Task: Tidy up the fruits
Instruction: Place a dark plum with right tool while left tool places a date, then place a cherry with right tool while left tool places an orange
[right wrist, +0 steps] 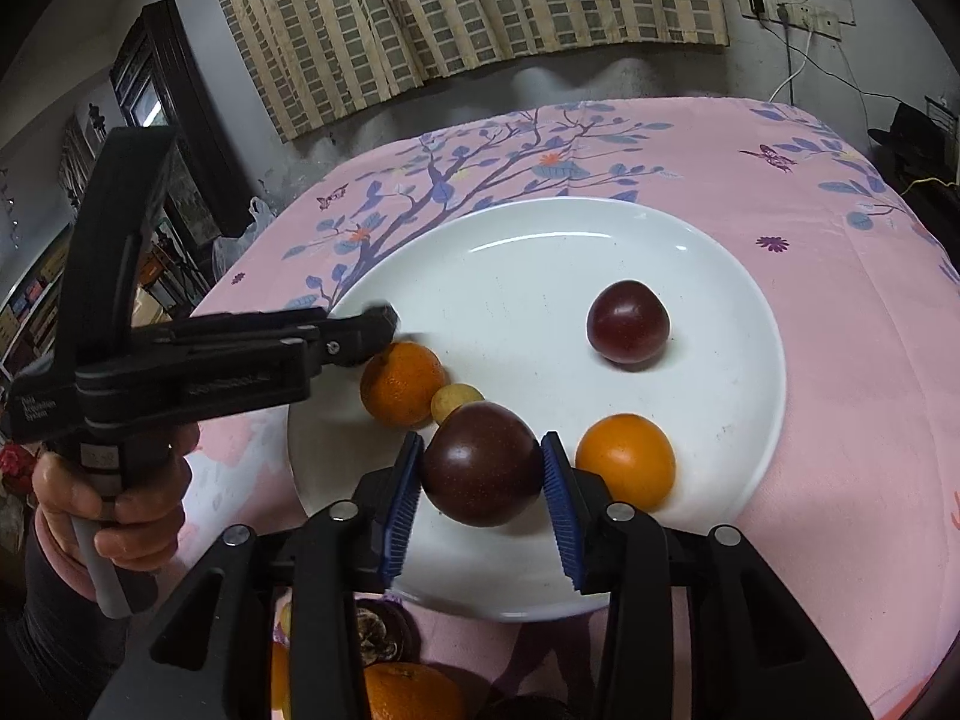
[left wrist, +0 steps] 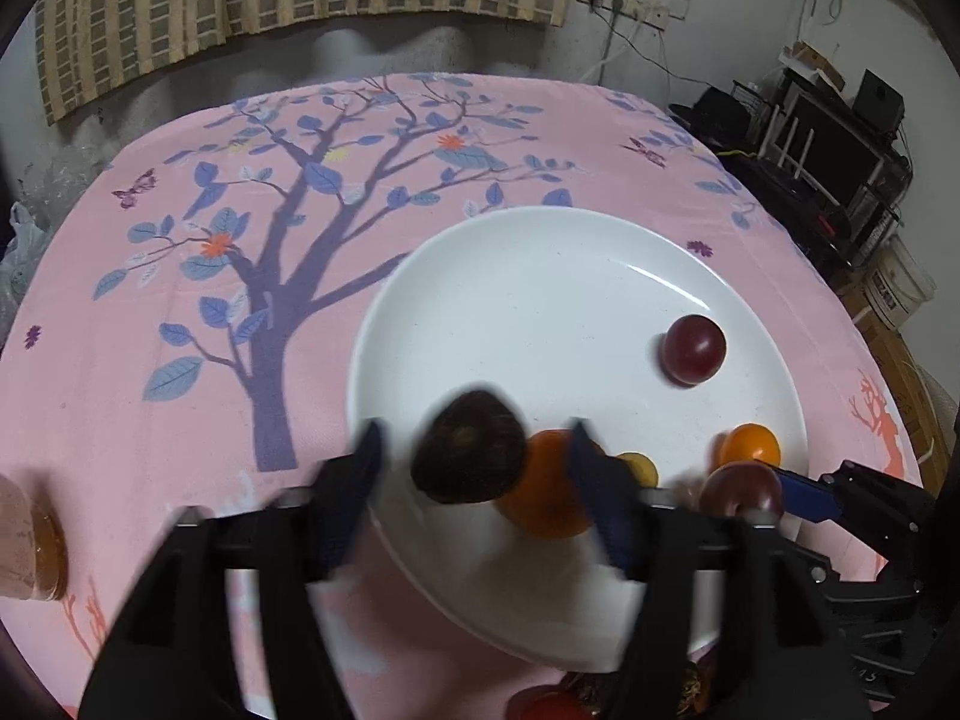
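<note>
A white plate (right wrist: 708,276) is seen on a pink tablecloth (right wrist: 840,360) printed with a tree. The left gripper (left wrist: 474,450) is spread wide, and a dark fruit (left wrist: 468,456) (blurred) is seen loose between its fingers, over the plate's near left part. In the right gripper (right wrist: 483,468) a dark purple fruit (right wrist: 483,462) sits between the blue pads (right wrist: 405,498), the left pad just touching, the right barely apart. Two oranges (right wrist: 627,459), a plum (right wrist: 627,321) and a small yellow fruit (right wrist: 453,399) are scattered on the plate.
</note>
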Tool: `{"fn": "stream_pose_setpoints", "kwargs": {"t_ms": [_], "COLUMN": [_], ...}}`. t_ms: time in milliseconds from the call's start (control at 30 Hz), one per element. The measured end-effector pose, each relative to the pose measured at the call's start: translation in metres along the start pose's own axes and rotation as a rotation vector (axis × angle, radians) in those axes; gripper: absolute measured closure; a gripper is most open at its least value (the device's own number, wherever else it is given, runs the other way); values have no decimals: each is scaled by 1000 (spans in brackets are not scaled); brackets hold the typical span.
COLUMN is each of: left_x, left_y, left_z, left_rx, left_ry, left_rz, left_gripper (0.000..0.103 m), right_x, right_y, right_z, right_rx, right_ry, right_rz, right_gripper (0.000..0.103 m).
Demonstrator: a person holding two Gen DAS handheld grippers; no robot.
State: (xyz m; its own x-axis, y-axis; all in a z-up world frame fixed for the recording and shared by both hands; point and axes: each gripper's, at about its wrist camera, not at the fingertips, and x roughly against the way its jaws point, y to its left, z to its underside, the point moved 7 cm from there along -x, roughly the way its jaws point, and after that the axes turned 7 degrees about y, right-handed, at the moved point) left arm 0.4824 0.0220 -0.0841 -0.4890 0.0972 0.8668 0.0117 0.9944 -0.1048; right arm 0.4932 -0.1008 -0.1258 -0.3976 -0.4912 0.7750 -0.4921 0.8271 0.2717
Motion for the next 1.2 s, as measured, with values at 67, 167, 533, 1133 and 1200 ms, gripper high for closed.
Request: {"fn": "stream_pose_setpoints", "kwargs": {"t_ms": [67,167,533,1133,1200], "left_x": [16,40,77,88,89], "left_y": [4,9,40,69,70], "left_z": [1,6,103,150,151], "left_rx": [10,18,33,103,108], "left_ry": [-44,-76,-88,-86,-87], "left_rz": [-18,-17,-54,-23,-21], "left_gripper": [19,15,8,7,7], "right_x": [13,38,89,67,65], "right_y": [4,7,15,43,43], "right_z": [2,9,112,169,169], "right_rx": [10,16,-41,108,110], "right_ry": [-39,-104,-108,36,48], "right_rz": [-15,-24,-36,200,202], "right_gripper": [54,51,48,70,73]}}
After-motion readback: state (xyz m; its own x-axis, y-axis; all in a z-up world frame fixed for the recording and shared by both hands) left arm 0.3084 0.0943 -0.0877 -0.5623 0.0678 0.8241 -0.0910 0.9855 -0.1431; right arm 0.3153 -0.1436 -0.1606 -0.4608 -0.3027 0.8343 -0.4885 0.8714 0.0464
